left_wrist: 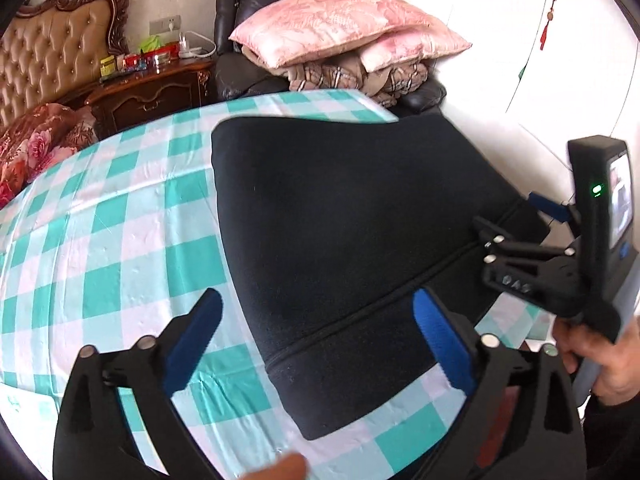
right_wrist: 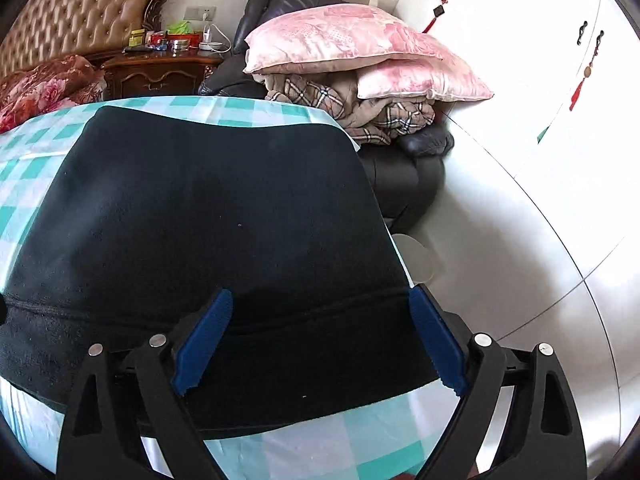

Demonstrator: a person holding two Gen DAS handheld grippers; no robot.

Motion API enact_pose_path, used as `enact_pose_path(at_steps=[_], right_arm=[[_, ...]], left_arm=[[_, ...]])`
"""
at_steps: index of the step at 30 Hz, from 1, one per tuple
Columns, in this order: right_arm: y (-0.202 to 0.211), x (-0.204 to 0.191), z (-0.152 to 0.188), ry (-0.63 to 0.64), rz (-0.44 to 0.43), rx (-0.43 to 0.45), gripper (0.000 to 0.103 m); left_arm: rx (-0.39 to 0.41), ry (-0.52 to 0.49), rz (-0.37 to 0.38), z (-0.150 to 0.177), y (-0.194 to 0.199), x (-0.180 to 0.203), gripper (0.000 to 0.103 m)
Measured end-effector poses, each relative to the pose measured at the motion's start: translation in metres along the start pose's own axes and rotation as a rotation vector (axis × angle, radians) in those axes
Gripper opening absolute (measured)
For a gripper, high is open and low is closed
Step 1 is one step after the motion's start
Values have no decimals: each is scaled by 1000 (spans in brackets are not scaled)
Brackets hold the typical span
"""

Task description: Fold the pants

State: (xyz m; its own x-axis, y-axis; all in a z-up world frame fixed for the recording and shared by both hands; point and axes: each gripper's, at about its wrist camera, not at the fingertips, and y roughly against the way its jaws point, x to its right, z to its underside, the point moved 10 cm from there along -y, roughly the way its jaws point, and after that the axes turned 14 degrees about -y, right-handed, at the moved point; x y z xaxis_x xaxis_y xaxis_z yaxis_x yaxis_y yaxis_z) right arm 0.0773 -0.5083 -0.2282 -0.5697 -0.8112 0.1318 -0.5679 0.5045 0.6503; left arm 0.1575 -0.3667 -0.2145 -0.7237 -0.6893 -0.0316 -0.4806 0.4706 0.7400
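Black pants [left_wrist: 360, 216] lay folded, flat on checked counter [left_wrist: 120, 240]. Left tool [left_wrist: 316, 344] wide, empty, over near hem. Right tool [right_wrist: 320, 344] wide, empty, above waistband edge. Step looked between folds; next move needs fresh grip on edge.

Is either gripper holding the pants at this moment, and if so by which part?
Nothing is held. The left gripper and right gripper both stand open above the black pants, fingers clear of the fabric.

Two close, downward wrist views, sharing the black pants [left_wrist: 340, 220].
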Motion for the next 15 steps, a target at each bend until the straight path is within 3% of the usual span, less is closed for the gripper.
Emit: enact_pose_path(at_steps=[3, 9, 15], right_arm=[[4, 1, 1, -14, 2, -3, 86], [33, 16, -2, -96, -33, 0, 86], [58, 37, -1, -143, -37, 21, 86]], left_arm=[[26, -33, -71, -10, 10, 0, 101], [112, -60, 18, -25, 35, 23, 101], [101, -77, -13, -30, 38, 30, 101]])
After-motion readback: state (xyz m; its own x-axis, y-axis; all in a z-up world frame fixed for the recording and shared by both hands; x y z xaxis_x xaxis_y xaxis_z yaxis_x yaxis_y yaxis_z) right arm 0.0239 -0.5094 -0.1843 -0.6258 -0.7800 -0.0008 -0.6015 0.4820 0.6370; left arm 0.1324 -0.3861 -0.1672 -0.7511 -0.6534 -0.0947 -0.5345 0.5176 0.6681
